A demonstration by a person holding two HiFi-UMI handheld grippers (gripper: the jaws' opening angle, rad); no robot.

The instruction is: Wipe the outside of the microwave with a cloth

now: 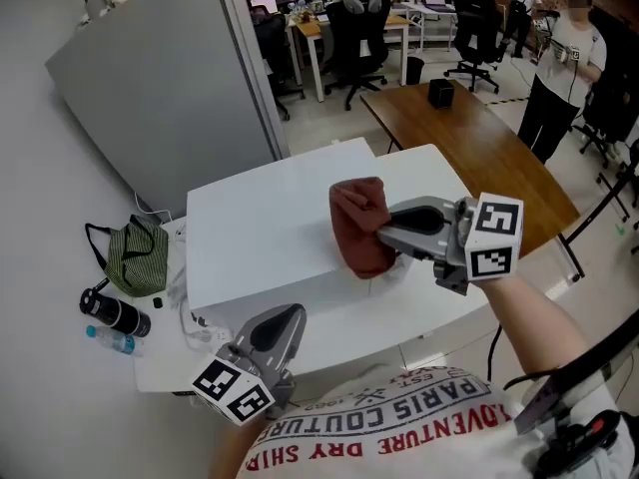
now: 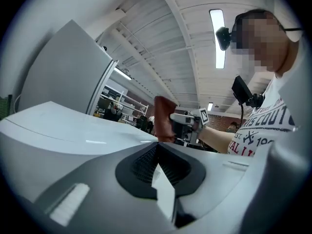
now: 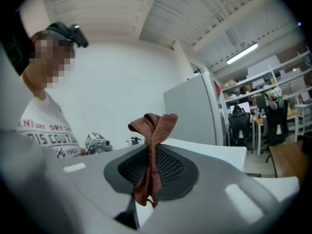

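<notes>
The cloth [image 1: 359,223], likely soft, light and floppy, lies bunched at the microwave's [image 1: 250,242] top front edge, with the right gripper [image 1: 387,234] clamped on its gathered fold. The left gripper [image 1: 292,315], below the microwave's front, is closed and empty.

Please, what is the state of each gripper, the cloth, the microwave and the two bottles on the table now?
left gripper: fingers together, nothing between them.
right gripper: shut on the cloth.
cloth: bunched, at the microwave's top front edge.
microwave: door state cannot be told.
clear bottle: lying on its side.
black flask: lying on its side.
</notes>
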